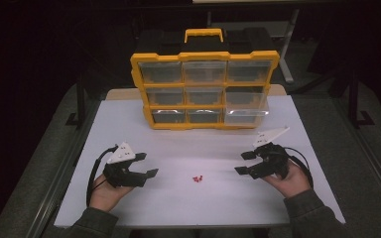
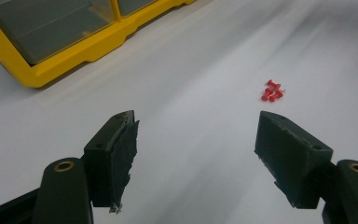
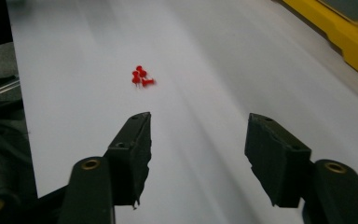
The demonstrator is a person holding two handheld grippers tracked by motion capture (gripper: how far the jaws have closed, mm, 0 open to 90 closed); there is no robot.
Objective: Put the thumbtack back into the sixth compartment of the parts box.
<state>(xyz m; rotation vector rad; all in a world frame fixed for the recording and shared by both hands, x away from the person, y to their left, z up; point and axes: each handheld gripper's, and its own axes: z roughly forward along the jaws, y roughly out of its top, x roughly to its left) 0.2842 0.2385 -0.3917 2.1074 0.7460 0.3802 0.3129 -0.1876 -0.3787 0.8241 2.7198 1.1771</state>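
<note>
A small cluster of red push pins [image 1: 198, 178] lies on the white table [image 1: 188, 203] between my two grippers; the pins [image 2: 272, 90] show ahead and to the right in the left gripper view, and ahead to the left [image 3: 141, 77] in the right gripper view. My left gripper [image 1: 146, 165] rests at the table's left, open and empty [image 2: 196, 154]. My right gripper [image 1: 244, 162] rests at the table's right, open and empty too [image 3: 198, 154]. Both point inward toward the pins, each a short way off.
A yellow organizer case [image 1: 206, 89] with clear drawers stands upright at the back centre; its right middle drawer [image 1: 247, 101] is pulled out. Its yellow base [image 2: 74, 56] shows at the top left of the left gripper view. Dark floor surrounds the table.
</note>
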